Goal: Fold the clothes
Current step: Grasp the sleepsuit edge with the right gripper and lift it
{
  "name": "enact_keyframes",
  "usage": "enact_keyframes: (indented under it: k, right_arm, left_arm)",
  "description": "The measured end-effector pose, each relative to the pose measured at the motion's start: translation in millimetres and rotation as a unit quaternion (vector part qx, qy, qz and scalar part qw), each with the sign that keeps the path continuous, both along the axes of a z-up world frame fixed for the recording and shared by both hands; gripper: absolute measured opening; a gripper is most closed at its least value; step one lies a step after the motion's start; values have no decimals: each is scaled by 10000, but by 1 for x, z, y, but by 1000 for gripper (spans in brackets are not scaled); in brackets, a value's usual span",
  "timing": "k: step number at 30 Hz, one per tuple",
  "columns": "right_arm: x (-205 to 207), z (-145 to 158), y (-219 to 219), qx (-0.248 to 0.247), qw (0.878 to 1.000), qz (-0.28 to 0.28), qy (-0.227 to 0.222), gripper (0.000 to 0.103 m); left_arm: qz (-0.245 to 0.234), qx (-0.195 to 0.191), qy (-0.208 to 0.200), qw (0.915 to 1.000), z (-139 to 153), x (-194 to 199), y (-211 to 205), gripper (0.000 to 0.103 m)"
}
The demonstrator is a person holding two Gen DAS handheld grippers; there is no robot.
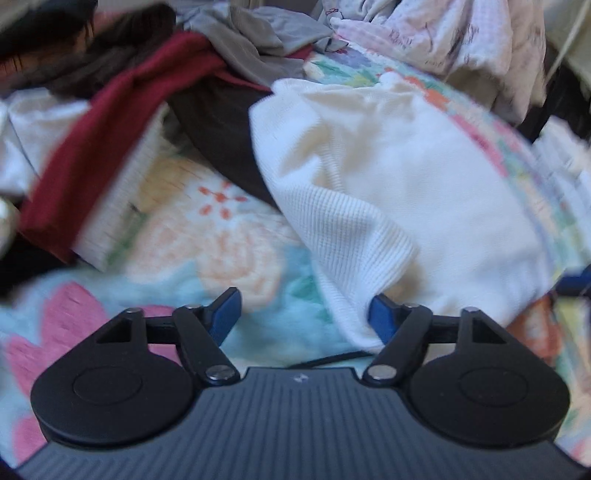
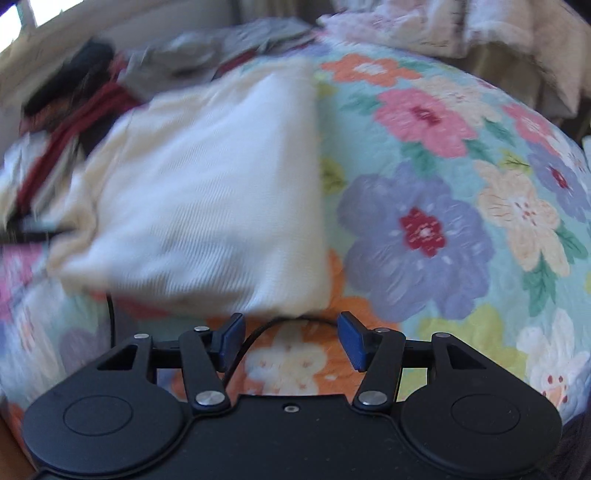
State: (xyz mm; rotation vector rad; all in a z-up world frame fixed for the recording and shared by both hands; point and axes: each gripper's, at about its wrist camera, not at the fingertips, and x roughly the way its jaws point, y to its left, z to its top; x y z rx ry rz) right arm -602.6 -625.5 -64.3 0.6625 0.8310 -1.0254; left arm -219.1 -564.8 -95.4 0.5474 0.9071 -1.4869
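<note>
A white ribbed garment [image 1: 388, 177] lies folded on the floral quilt; it also shows in the right wrist view [image 2: 214, 206]. My left gripper [image 1: 304, 317] is open, and a loose corner of the white garment hangs down against its right blue pad [image 1: 382, 319]. My right gripper [image 2: 291, 341] is open and empty, just in front of the garment's near edge, over the quilt. A black cable [image 2: 255, 339] runs between its fingers.
A pile of unfolded clothes lies at the back left: a dark red garment [image 1: 110, 122], a dark brown one [image 1: 221, 125], a grey one [image 1: 251, 44]. A crumpled pale blanket [image 1: 443, 33] lies at the back right. The floral quilt [image 2: 443, 221] spreads to the right.
</note>
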Motion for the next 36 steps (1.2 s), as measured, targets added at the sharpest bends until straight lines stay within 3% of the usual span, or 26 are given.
enact_keyframes:
  k: [3, 10, 14, 16, 19, 22, 23, 25, 27, 32, 36]
  right_arm:
    - [-12, 10, -3, -238, 9994, -199, -161, 61]
    - [-25, 12, -18, -384, 9950, -320, -866, 61]
    - [-16, 9, -25, -454, 9951, -105, -876, 61]
    - [-11, 7, -30, -494, 9952, -1, -843, 61]
    - [-5, 6, -42, -504, 9942, 106, -946, 61]
    - [3, 5, -59, -390, 9918, 297, -1183, 61]
    - [6, 5, -66, -339, 9908, 353, -1264, 61]
    - [9, 1, -79, -198, 9887, 386, -1435, 62]
    - [9, -7, -89, -27, 9865, 329, -1604, 62]
    - [-4, -31, -90, 358, 9817, 145, -1865, 65]
    - [-16, -57, -80, 832, 9680, 23, -2367, 70]
  left_arm:
    - [26, -80, -12, 10000, 6, 4, 4, 77]
    - [310, -695, 915, 9929, 28, 26, 12, 78]
    - [220, -1089, 945, 9893, 38, 24, 17, 80]
    - [100, -1145, 1282, 9851, 38, 22, 14, 82]
    - [-227, -986, 1831, 9779, 30, 12, 4, 86]
    - [-404, -546, 1975, 9779, 9, -3, -10, 86]
    - [-398, -341, 1937, 9797, 1, -7, -16, 86]
    - [-213, 106, 1427, 9895, -13, -13, -23, 86]
    - [-189, 238, 1047, 9940, -19, -17, -23, 87]
    - [-160, 119, 1506, 9884, -16, -14, -20, 87]
    - [-164, 4, 2046, 9787, -19, -14, -23, 78]
